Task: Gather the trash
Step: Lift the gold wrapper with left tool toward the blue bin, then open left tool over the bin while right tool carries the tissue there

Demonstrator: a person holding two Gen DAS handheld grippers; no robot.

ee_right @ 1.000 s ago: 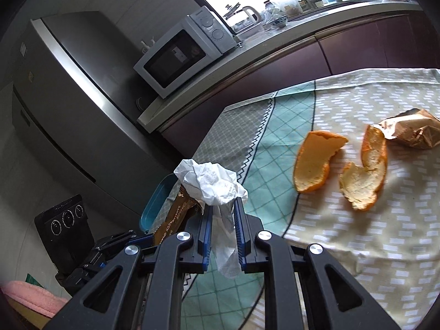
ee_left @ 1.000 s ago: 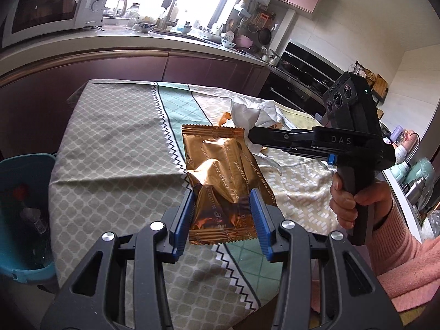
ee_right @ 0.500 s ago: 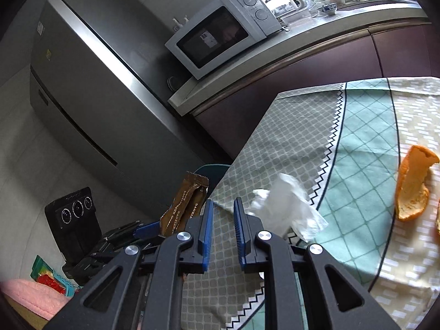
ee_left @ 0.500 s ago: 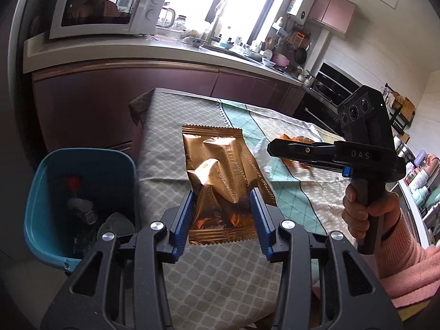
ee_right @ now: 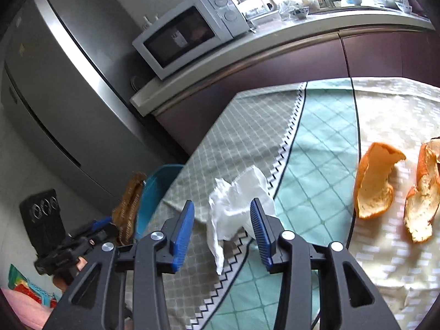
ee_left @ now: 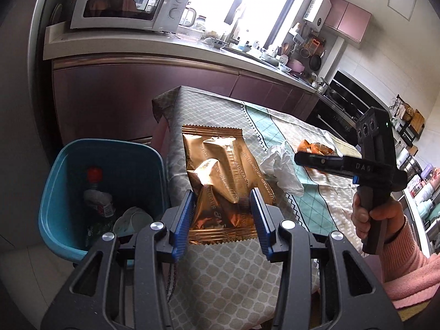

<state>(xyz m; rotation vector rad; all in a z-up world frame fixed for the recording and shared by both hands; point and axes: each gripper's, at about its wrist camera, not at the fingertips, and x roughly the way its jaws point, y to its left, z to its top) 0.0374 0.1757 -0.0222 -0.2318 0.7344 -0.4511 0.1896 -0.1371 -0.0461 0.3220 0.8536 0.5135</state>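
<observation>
Copper-gold foil fills my left tongs (ee_left: 222, 214): the snack wrapper (ee_left: 220, 176) is pinched by its lower end between the blue pads, standing up crinkled at the near edge of the table (ee_left: 225, 280). Just left of it, on the floor beside the table, sits the teal bin (ee_left: 68, 170), with a crushed red-capped bottle (ee_left: 96, 195) and a white cup (ee_left: 132, 220) already inside.

My right tongs (ee_right: 221, 224) are opening, the pads standing clear of the crumpled white tissue (ee_right: 236, 200) that lies between them on the tablecloth (grey-checked on this side, teal further over). The tissue touches neither pad that I can make out. From this side the wrapper shows only as a brown strip (ee_right: 129, 206) in front of the bin's rim (ee_right: 154, 189).

Further right on the cloth lie two pieces of orange peel (ee_right: 376, 181), pith side up, well apart from the tissue. Beyond the table run the dark cabinets, with a white microwave (ee_right: 189, 33) on the counter and a steel fridge (ee_right: 55, 88) beside it.
</observation>
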